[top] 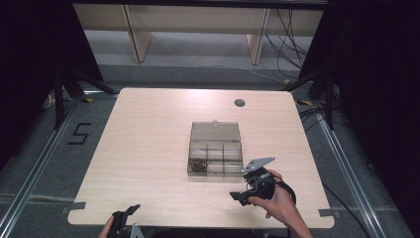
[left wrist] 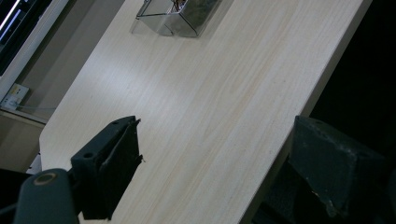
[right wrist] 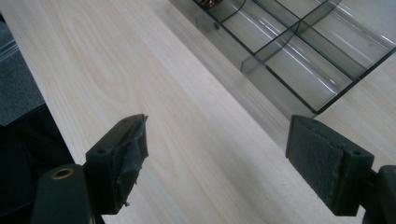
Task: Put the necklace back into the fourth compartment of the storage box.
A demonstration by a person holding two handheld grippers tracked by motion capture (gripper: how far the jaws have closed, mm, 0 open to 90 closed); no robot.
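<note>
while both gape, compartment box (top: 215,157) just beyond right tool (top: 243,194), left tool (top: 125,218) far

The table (top: 148,148) is brightly lit from above, while both sides at 3 and 9 o'clock are black. Shiny streaks gleam on the clear box (right wrist: 299,42). Close black jaws look soft.

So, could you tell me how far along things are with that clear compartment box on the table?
Done: the clear box lies with its lid open, and a dark tangle sits in its near-left compartment. In hand: nothing; the right gripper, near the box, and the left gripper, at the table edge, are both open. What is left cannot be told.
</note>
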